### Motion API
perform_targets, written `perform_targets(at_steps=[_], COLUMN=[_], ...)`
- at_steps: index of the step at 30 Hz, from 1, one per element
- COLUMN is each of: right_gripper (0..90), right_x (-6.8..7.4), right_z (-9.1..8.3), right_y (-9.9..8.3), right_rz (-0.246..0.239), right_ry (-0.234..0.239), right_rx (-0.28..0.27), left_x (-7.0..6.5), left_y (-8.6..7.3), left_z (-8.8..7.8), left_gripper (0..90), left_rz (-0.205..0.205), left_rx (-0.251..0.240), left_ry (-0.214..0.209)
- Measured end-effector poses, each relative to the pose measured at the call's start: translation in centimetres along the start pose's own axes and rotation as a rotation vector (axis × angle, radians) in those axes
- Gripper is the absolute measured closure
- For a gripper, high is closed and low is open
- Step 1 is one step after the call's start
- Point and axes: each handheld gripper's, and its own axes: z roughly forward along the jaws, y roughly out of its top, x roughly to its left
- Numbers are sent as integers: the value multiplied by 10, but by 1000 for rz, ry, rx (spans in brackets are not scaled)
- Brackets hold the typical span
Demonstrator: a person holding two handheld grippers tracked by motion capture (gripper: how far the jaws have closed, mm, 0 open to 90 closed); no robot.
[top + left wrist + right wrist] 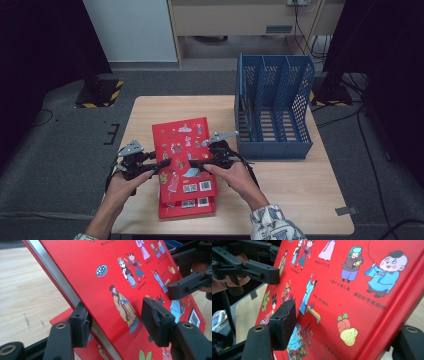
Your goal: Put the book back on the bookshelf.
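Red covers mark two picture books: from the high view, the upper book sits lifted and tilted over the lower book, which lies flat at the near edge of the pale wooden surface. Two tools meet the upper book at mid-length, the left tool at its left edge and the right tool at its right, each in one of the person's hands. One blue slotted file rack stands at the far right of the surface. Grey floor lies all around, with a pale cabinet and cables beyond.

Left tool view: the left tool has its jaws clamped on the upper book, one pad under its silver-edged side, one on the cover. A corner of the lower book lies on the surface beneath.

Right tool view: the right tool straddles the upper book; one pad presses the cover, the other jaw is under the spine.
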Motion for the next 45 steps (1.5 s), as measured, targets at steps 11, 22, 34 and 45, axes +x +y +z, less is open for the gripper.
perform_targets(at_steps=[11,22,34,45], right_gripper=[389,499,554,567], right_x=[4,12,25,43], right_z=[-2,-9,-20,-34], right_y=[15,22,11,11], right_rz=[-72,-161,-206,-221], right_ry=[-84,-155,-154,-104], right_rx=[-71,-130,-140,-198], left_x=[-2,-8,-21,-28], left_y=[22,31,18,-6], left_z=[-7,-9,-15,-15], left_gripper=[481,513,496,414], left_rz=[95,174,207,172], left_rx=[-51,-96,-137,-96], left_ry=[114,210,225,239])
